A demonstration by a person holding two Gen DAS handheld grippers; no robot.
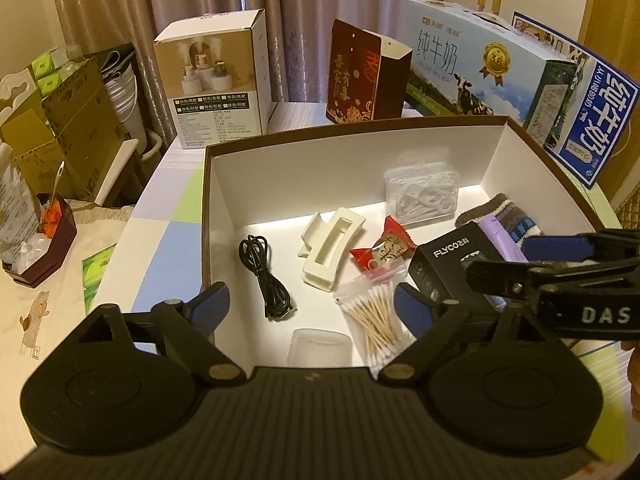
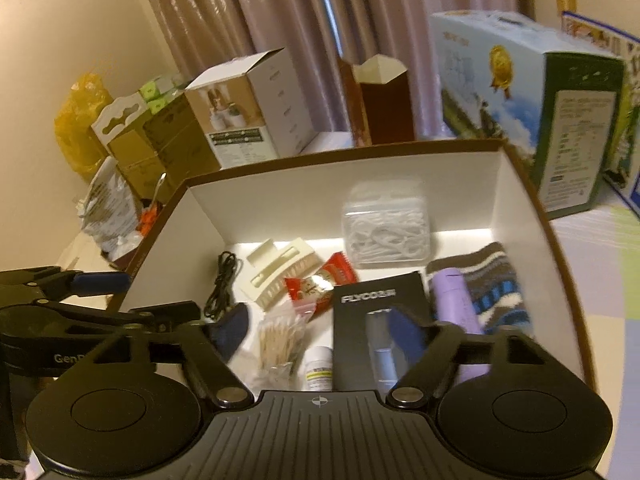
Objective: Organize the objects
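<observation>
Right wrist view is motion-blurred; swabs [image 2: 280, 344] smeared, small bottle [image 2: 319, 368] label unreadable & its base cut by gripper body. Purple tube [image 2: 460, 312] lower end hidden behind right finger. In left view, clear cup [image 1: 320, 348] half hidden, black box [image 1: 444, 272] partly covered by right gripper [image 1: 532, 264].

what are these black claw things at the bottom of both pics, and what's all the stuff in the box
Those are two hand-held grippers, each carrying a fisheye camera that looks along its fingers. One picture comes from the left gripper, the other from the right gripper. Both are open and hold nothing.

They hover over a brown box with white inside. It holds a coiled black cable, a cream hair claw clip, a red snack packet, a bag of cotton swabs, a clear case of floss picks, a black FLYCO box, a lilac tube and a striped fuzzy sock.
</observation>
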